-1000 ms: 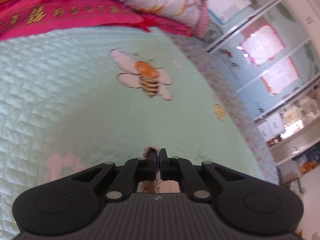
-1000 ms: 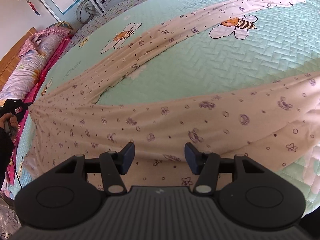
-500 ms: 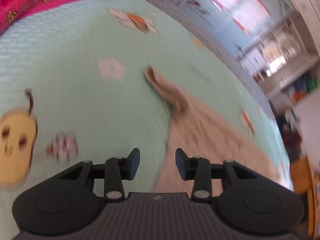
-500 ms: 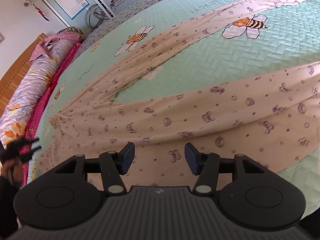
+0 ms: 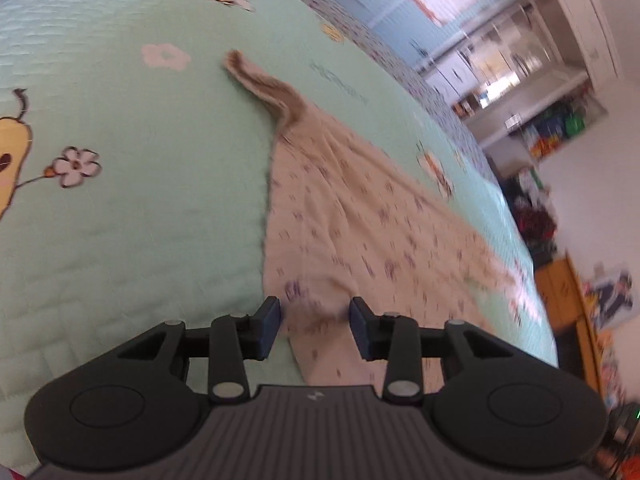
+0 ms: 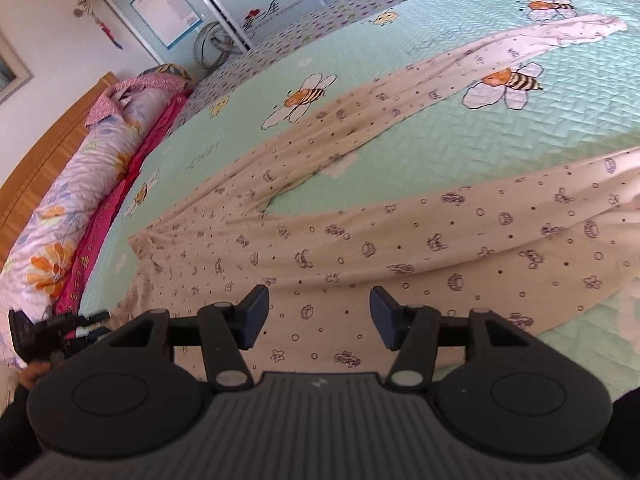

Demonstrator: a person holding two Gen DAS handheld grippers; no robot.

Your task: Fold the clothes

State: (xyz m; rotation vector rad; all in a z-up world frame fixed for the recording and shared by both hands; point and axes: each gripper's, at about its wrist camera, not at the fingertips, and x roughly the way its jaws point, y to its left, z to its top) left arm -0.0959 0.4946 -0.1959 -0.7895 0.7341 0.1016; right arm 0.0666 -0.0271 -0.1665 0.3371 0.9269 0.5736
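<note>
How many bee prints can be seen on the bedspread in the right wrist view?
3. One bee lies left of the far trouser leg, one lies between the two legs, and one lies beyond the far leg's end. The trousers may hide others.

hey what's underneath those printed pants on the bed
The printed pants lie spread flat on a mint green quilted bedspread with bee and flower motifs. Whatever part of that pattern sits beneath the fabric is covered.
</note>
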